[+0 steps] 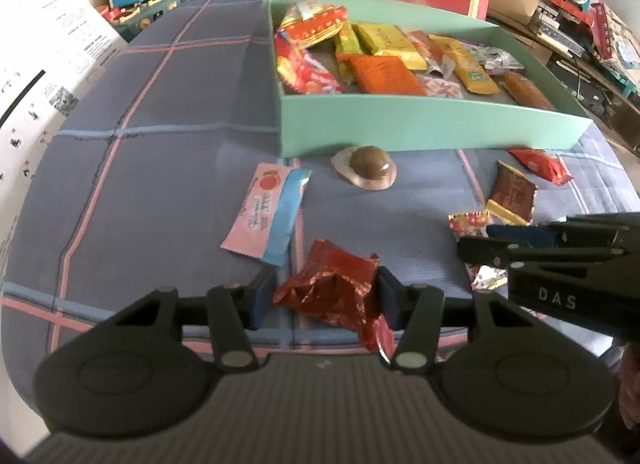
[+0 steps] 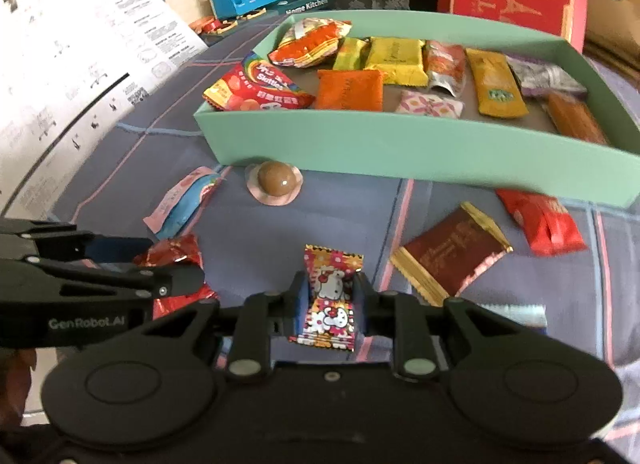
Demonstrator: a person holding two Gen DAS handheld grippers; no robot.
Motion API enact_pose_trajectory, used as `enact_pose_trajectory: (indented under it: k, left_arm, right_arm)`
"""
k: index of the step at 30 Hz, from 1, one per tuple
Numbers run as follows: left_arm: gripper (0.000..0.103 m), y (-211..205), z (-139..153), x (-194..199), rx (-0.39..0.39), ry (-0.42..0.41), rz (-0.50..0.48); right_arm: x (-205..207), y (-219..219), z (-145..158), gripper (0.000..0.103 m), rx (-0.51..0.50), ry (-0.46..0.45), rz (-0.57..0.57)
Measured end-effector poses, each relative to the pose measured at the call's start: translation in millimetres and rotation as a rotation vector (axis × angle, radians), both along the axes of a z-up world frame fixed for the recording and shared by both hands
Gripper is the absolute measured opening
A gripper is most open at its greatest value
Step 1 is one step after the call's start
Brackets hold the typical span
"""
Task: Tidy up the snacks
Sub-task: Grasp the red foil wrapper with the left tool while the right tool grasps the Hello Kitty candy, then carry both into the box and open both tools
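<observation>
Left hand-held gripper [image 1: 326,296] has the crumpled red foil wrapper [image 1: 332,292] sitting right between its blue pads. The pad at 3 o'clock touches the foil, the one at 9 o'clock looks just at its edge, so I can't tell if it's really clamped yet.

Right hand-held gripper [image 2: 330,298] is clenched on the little cartoon-cat candy packet [image 2: 330,296], pads pressing both sides.

Both sit on the checked tabletop [image 1: 160,168], with the mint green box [image 1: 420,124] of snacks up at 12 o'clock.

Loose stuff: pink-and-blue sachet [image 1: 268,216] at 11 o'clock from the left one, round chocolate in its wrapper [image 1: 366,171] just in front of the box, dark red gold-edged packet [image 2: 452,256] at 2 o'clock from the right one.
</observation>
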State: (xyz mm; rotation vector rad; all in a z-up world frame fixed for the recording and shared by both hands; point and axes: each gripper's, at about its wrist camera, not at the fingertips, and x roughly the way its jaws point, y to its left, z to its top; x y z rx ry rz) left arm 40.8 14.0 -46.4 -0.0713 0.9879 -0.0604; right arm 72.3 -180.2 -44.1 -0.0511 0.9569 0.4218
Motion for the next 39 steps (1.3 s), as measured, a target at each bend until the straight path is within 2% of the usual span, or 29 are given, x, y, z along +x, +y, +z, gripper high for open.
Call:
enact_pose_trajectory:
  k: [4, 13, 21, 24, 31, 39]
  left_arm:
    - [0.052, -7, 10, -1, 0.007, -0.027, -0.016]
    - [0.052, -14, 47, 4, -0.002, -0.108, -0.040]
    - [0.052, -14, 82, 46, -0.022, -0.210, -0.027]
    - [0.052, -12, 89, 70, -0.050, -0.221, -0.017]
    - [0.052, -9, 80, 113, -0.045, -0.195, -0.002]
    - [0.055, -13, 59, 142, -0.023, -0.147, 0.000]
  right_arm:
    - [-4, -14, 5, 0.023, 0.065, 0.030, -0.031]
    - [1, -44, 30, 0.023, 0.218, 0.037, -0.092]
    - [30, -59, 67, 0.023, 0.292, -0.042, -0.140]
    - [48, -62, 76, 0.023, 0.312, -0.062, -0.172]
    - [89, -79, 80, 0.023, 0.313, -0.070, -0.254]
    - [124, -90, 61, 0.025, 0.285, -0.028, -0.310]
